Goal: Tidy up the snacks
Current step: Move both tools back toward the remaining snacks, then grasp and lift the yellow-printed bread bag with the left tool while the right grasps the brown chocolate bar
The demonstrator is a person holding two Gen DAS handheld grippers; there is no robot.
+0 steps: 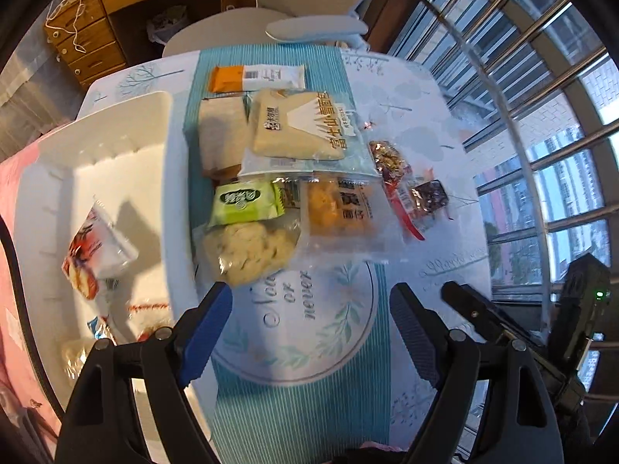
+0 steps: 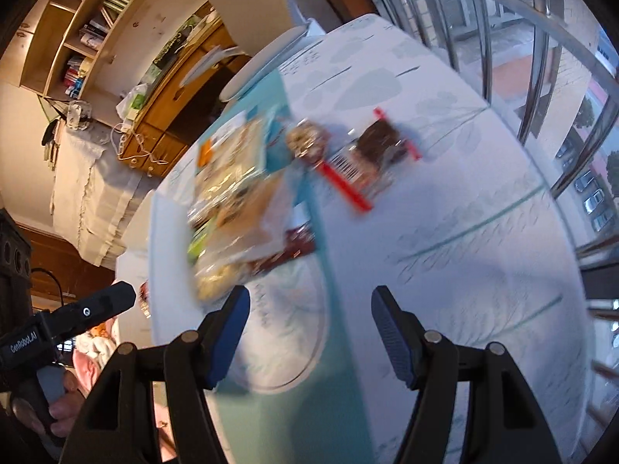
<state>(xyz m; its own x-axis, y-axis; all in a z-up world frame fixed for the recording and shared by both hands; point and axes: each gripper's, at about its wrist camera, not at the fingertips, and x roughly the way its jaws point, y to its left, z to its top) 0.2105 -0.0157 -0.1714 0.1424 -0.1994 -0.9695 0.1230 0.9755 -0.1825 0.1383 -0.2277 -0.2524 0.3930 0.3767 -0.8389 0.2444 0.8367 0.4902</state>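
Both tools are wide and hold nothing: the left tool (image 1: pixel 309 324) hangs over the desk's (image 1: pixel 418 89) printed round motif near the desk's near edge, and the right tool (image 2: pixel 309 328) hovers over the same stretch, its view smeared.

The snacks (image 1: pixel 294 162) lie in an overlapping heap along the teal runner (image 1: pixel 294 417) toward the far edge. A large triangular pack (image 1: pixel 305 127) rests on a brown pack (image 1: pixel 222 135); a green pack (image 1: pixel 245 203), a clear bag of pale biscuits (image 1: pixel 247 249) and an orange-filled bag (image 1: pixel 340 208) crowd the near side. Small red-trimmed packs (image 1: pixel 410 189) sit apart toward the right edge.

The risk, as I judge it, is the overlap: closing on one slick bag may drag its neighbours or pinch two at once, and the biscuits could crush under a hard squeeze.

A white bin (image 1: pixel 127 178) stands at the left edge. It holds a red-and-white pack (image 1: pixel 96 251) and a few more near its lower end, too unclear to name.
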